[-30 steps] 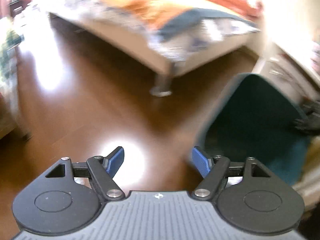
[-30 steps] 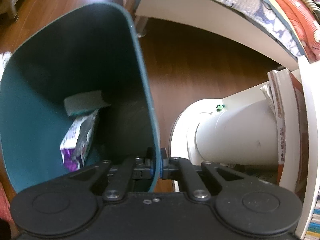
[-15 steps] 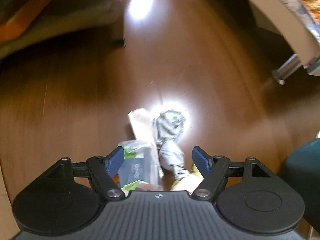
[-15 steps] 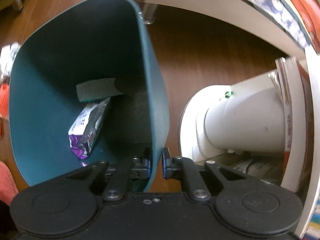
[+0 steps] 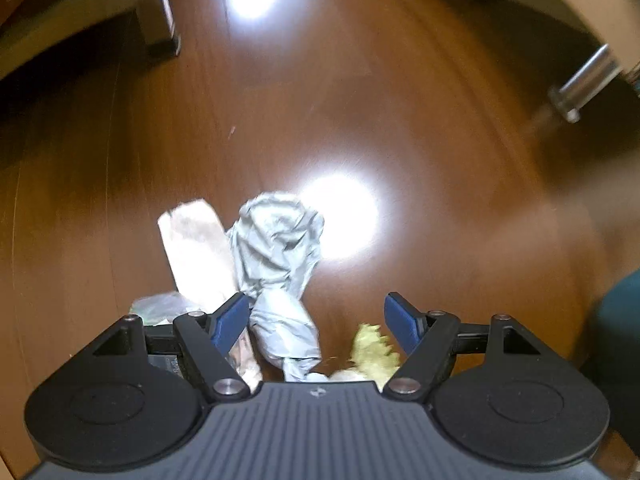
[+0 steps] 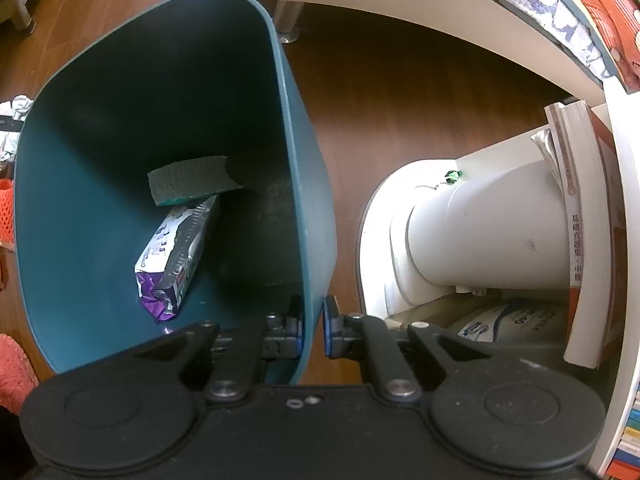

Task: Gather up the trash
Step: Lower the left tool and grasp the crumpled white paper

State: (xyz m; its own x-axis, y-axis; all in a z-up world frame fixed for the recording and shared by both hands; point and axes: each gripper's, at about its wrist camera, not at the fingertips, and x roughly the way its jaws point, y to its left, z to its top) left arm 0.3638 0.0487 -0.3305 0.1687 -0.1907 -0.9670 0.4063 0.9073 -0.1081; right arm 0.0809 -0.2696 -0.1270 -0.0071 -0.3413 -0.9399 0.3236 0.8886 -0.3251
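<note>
— Fingers?
— Left gripper (image 5: 316, 318) is pointing steeply down, spread wide, crumpled grey wrapper (image 5: 280, 256) lying between them on the wood floor (image 5: 400, 120). Right gripper (image 6: 312, 326) is clamping the teal bin (image 6: 308, 200) rim.

Left claw (image 5: 316, 316) gapes wide, pointing steeply down (right claw (image 6: 313, 326) is clamped).

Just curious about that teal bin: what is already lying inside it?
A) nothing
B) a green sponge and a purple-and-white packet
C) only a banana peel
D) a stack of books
B: the right wrist view shows a green sponge resting above a purple-and-white packet inside the bin.
</note>
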